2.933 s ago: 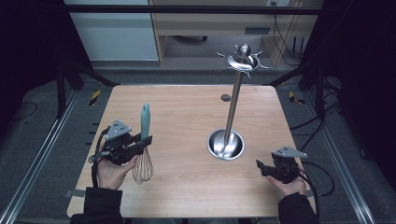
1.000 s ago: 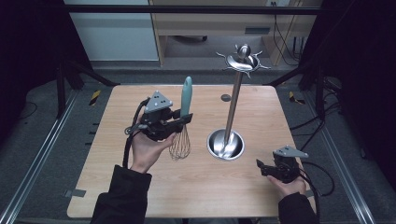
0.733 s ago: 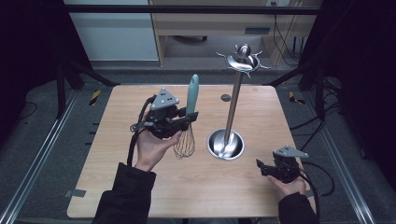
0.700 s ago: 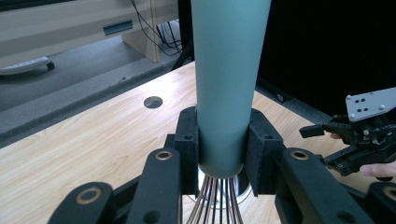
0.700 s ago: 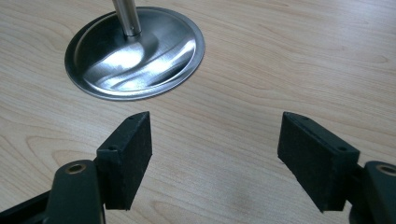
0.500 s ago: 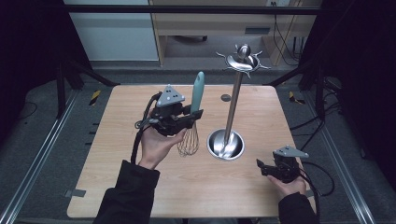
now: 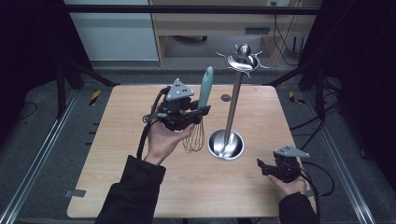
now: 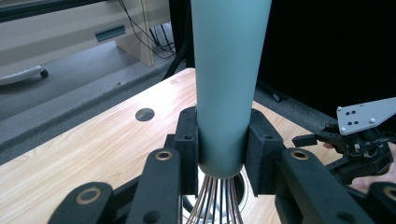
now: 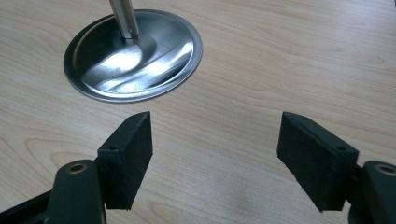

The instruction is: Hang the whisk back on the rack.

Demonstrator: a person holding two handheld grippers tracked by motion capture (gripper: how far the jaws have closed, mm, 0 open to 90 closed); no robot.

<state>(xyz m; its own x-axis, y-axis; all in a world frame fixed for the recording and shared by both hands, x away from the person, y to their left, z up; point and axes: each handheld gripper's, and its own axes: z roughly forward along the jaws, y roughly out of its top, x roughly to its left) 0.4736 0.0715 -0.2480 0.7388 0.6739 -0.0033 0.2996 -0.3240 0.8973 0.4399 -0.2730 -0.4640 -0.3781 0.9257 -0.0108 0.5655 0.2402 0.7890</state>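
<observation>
A whisk with a teal handle [image 7: 205, 87] and wire head [image 7: 194, 136] hangs upright above the table's middle, handle up. My left gripper [image 7: 195, 113] is shut on the lower end of that handle [image 8: 226, 70], its pads [image 8: 188, 140] pressing both sides. Just to the whisk's right stands a steel utensil stand [image 7: 232, 107] with a round base [image 9: 133, 56] and a hooked crown [image 7: 243, 59]. My right gripper [image 7: 262, 166] rests low near the table's front right, open, with bare wood between its pads [image 9: 133, 149].
The wooden table [image 7: 116, 154] has a small round hole [image 7: 226, 98] near its far edge. Metal rails run along both sides on the floor. A desk and cables stand beyond the far edge. The right gripper [image 8: 359, 140] lies past the whisk in the left gripper view.
My left gripper has carried the whisk to the right and slightly up, closer to the stand's pole. The right gripper has stayed where it was.
</observation>
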